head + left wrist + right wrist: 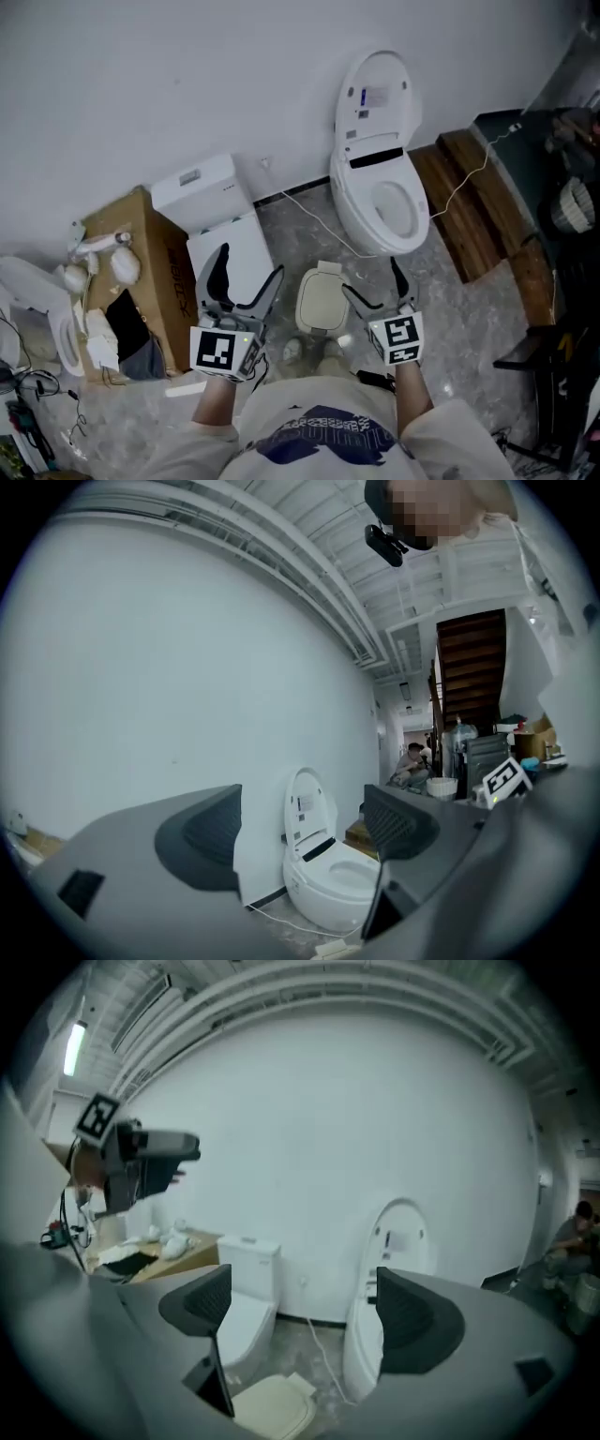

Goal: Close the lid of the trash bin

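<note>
Two claws side by side above floor. Left claw [246, 278]: jaws wide apart, nothing between. Right claw [375, 284]: jaws wide apart, also empty.

One cream trash bin [322, 300] on floor below, between both claws, touched by neither, lid lying flat.

Past bin, against white wall, two toilets:
- boxy toilet [202, 192] with tank, beyond left claw
- oval toilet [361, 202] with cover raised, beyond right claw

One cardboard box [141, 225] left of boxy toilet. White cable [314, 217] across floor. Wooden boards [469, 202] at right.
</note>
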